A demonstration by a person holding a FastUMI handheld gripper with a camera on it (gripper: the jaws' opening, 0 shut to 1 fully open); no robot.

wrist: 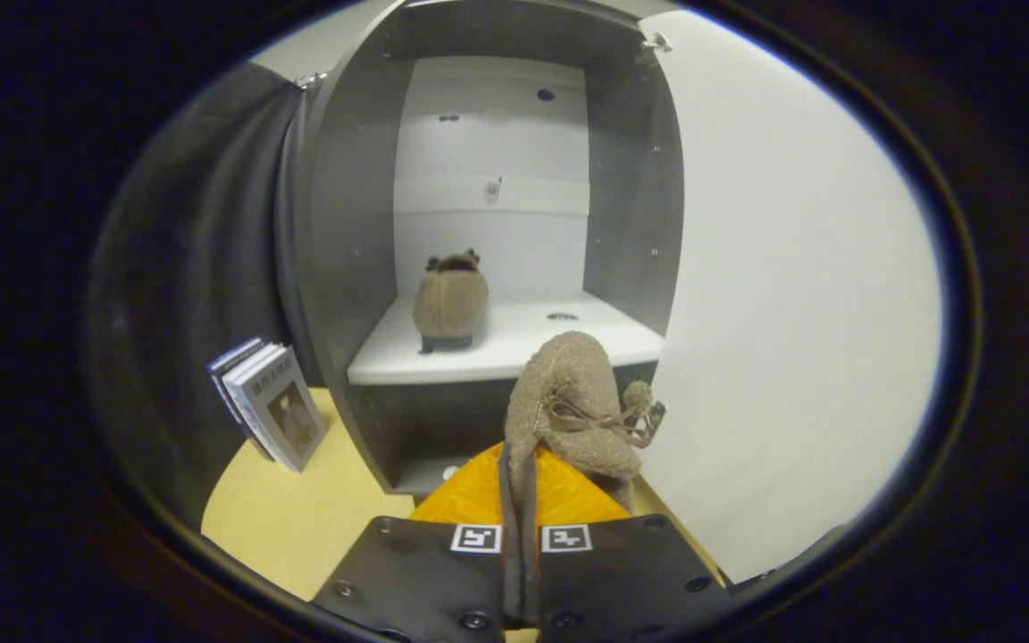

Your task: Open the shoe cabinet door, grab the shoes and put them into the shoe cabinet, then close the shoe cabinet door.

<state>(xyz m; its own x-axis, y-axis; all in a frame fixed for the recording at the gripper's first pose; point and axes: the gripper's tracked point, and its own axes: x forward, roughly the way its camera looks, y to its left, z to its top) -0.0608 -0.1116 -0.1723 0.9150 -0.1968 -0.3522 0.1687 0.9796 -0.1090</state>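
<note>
Shoe cabinet is standing open on the desk, grey side walls framing a pale back panel. Its door is swinging wide, a large white plane taking up the whole side right of the opening.

White shelf is spanning the cabinet interior, with a dark lower compartment sitting beneath it.

First shoe, tan and fuzzy, is resting on the shelf toward its left side, close to the back panel, heel end facing outward.

Second shoe, same tan material with a thin lace bow, is hanging just ahead of the fingers, in front of the shelf's front edge and slightly below it, not touching the shelf.

Books are leaning upright at the cabinet's left outer wall, on the desk, against the dark booth cloth.

Hand-held gripper is clenching: both fingers are pressing together on a narrow strip of the second shoe's rim, which is running down between them. The fingers are pointing toward the cabinet opening.
</note>
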